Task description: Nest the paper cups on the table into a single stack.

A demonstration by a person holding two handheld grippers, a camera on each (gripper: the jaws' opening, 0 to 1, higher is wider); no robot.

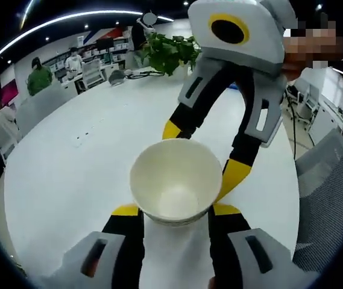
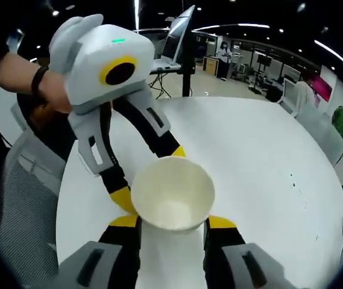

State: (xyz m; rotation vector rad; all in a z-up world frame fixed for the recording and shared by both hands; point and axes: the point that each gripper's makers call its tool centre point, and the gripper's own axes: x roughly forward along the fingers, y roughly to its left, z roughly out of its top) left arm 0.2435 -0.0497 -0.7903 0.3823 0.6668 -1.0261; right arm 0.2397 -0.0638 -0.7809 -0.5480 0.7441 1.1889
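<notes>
A white paper cup stack (image 1: 174,180) stands upright over the white table (image 1: 69,168), its mouth open toward both cameras, with nested rims showing low on its near side. My left gripper (image 1: 175,209) holds its lower wall between its yellow-tipped jaws. My right gripper (image 1: 202,152) reaches in from the far right, one tip behind the rim and one at the cup's right side. In the right gripper view the same cup stack (image 2: 172,192) sits between my right gripper (image 2: 172,221) jaws, and my left gripper (image 2: 150,174) comes in from the upper left, held by a hand.
A potted green plant (image 1: 170,51) stands at the table's far edge. A grey mesh chair (image 1: 328,198) (image 2: 20,205) is beside the table. An open laptop (image 2: 174,36) sits beyond the table (image 2: 267,156). People and desks fill the office behind.
</notes>
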